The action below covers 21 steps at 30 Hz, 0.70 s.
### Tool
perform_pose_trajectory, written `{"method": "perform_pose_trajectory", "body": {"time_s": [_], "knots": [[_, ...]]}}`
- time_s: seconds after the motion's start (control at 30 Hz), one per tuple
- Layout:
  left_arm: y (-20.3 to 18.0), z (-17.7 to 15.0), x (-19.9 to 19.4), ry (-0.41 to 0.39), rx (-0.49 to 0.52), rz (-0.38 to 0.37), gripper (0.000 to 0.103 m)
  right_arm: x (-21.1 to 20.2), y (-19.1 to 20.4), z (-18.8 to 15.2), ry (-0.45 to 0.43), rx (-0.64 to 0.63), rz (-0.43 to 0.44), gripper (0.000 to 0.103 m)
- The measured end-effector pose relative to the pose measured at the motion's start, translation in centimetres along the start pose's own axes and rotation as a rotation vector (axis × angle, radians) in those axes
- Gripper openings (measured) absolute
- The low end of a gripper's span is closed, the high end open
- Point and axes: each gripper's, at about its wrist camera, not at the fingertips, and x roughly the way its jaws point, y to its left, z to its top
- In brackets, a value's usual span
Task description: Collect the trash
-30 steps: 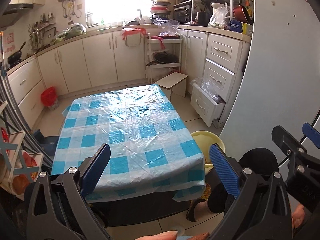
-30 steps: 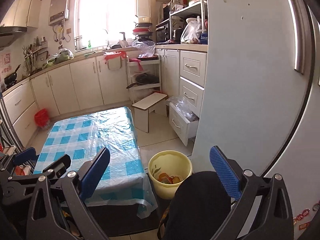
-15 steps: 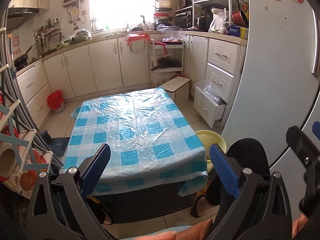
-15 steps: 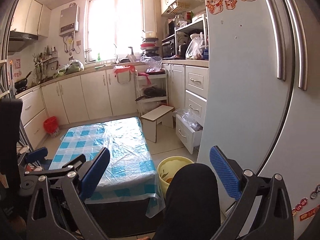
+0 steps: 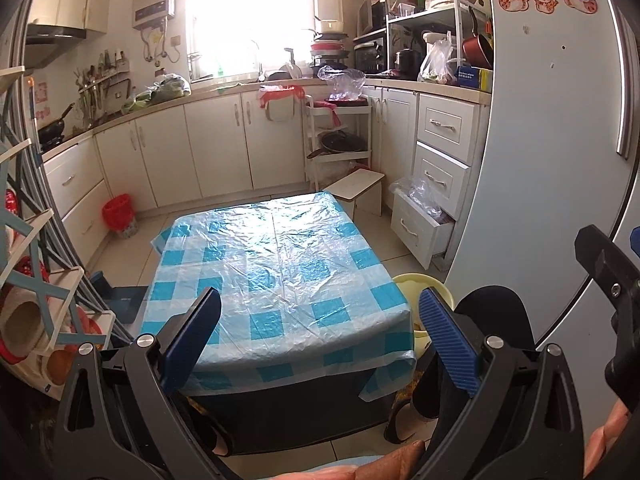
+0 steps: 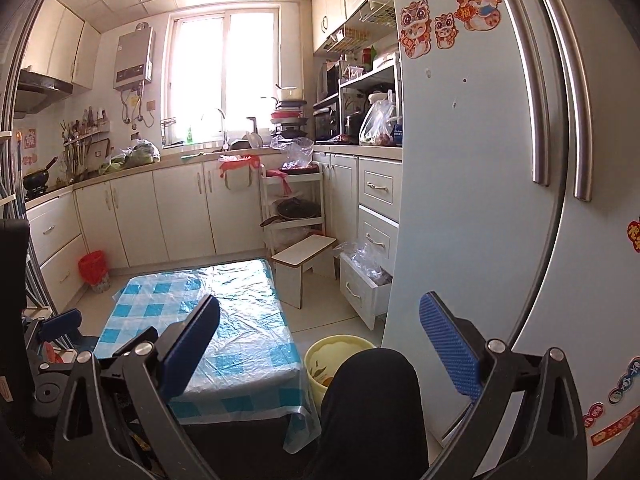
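Both the left gripper and right gripper gape empty; yellow bin stands upright, mouth up.

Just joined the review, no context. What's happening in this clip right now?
A seated person holds a gripper in each hand in a small kitchen. The left gripper and right gripper are both open and hold nothing, raised over the low table with its blue checked plastic cover. No trash shows on the tabletop. A yellow bin with scraps inside stands on the floor between the table and the fridge, beside the person's knee. Nothing is being picked up at this moment.
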Motion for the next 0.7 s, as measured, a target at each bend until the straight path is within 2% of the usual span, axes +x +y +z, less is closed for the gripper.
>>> {"method": "perform_pose_trajectory", "body": {"time_s": [0.7], "knots": [[0.21, -0.02, -0.88, -0.026, -0.013, 0.007, 0.095, -0.97, 0.24, 0.34, -0.04, 0.001, 0.007, 0.096]]}}
